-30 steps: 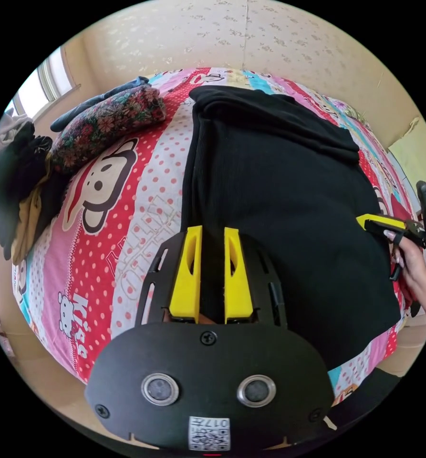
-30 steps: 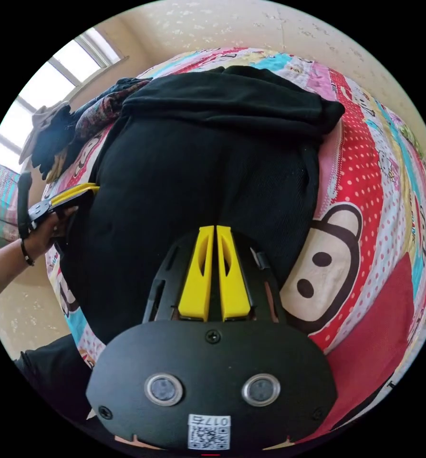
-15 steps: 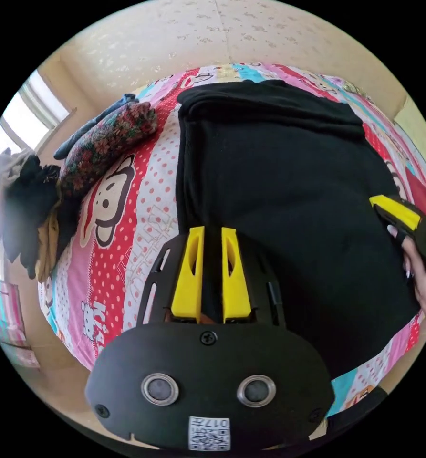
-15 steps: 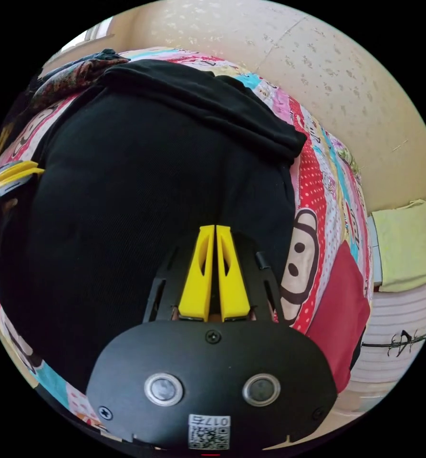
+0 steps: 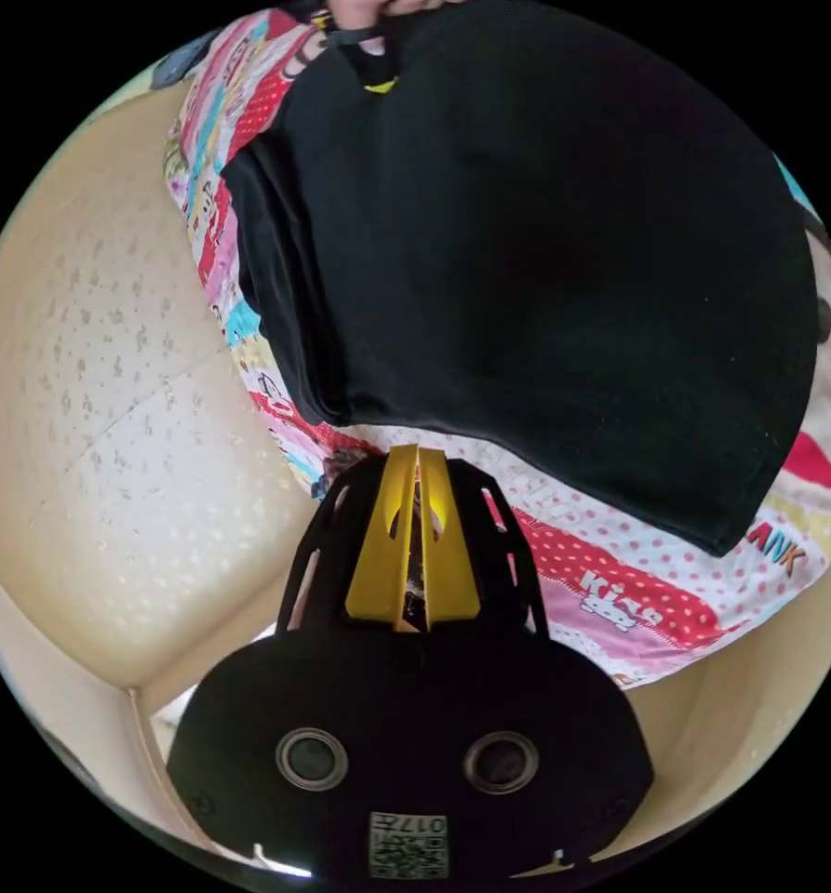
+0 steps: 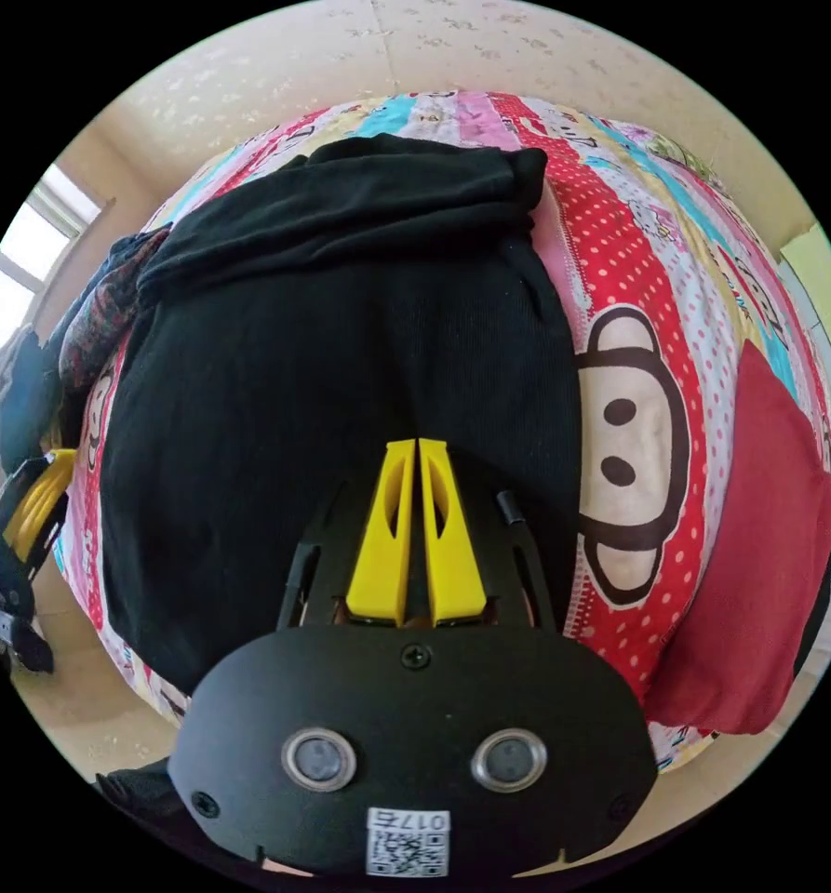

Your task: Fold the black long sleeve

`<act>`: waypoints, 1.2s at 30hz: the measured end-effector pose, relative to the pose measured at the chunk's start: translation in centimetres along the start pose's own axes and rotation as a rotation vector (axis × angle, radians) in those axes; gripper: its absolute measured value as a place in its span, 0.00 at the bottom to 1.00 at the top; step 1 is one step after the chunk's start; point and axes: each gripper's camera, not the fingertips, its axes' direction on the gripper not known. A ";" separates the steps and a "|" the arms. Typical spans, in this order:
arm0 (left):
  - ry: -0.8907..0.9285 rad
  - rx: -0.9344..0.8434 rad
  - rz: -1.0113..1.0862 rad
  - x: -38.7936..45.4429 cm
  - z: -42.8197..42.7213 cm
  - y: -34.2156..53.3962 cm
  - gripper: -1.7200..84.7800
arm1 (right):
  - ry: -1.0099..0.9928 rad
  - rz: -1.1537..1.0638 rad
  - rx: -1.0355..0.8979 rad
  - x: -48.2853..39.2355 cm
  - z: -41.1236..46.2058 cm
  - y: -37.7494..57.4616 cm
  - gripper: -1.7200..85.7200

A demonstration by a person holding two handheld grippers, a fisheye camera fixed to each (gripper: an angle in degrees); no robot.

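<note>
Left gripper (image 5: 413,451): yellow jaws pressed together, nothing between them, tips hanging off the edge of the garment over the cartoon-print bedsheet (image 5: 620,581). Right gripper (image 6: 417,445): yellow jaws also closed tip to tip, poised over the near part of the black ribbed long-sleeve top (image 6: 341,372); whether any cloth is caught between them cannot be told from here. The top lies flat on the bed as a rough rectangle, with a thicker folded band (image 6: 341,209) laid across its far end, probably the sleeves or collar turned in. A dark red cushion (image 6: 750,549) sits beside it on the sheet, clear of the cloth. Judgement: sleeves appear already folded in; the step in hand is the body fold. Next move calls for both grippers opening and pinching the near hem corners, then carrying that edge to the far band.
</note>
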 end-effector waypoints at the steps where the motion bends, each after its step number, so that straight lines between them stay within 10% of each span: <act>1: 0.007 0.001 0.021 -0.2 0.4 0.2 0.02 | -0.032 0.052 -0.001 0.7 -0.4 -0.1 0.03; 11: 0.201 -0.100 -0.036 -5.1 4.6 2.1 0.04 | -0.117 0.072 -0.035 3.4 -4.3 -1.3 0.06; 19: 1.588 0.366 -1.135 -9.3 15.2 22.0 0.17 | -0.455 -0.089 -0.172 8.5 -10.8 2.3 0.13; 36: 1.674 0.169 -1.381 -2.3 15.6 23.3 0.18 | -0.693 0.230 -0.059 21.4 -19.8 15.5 0.16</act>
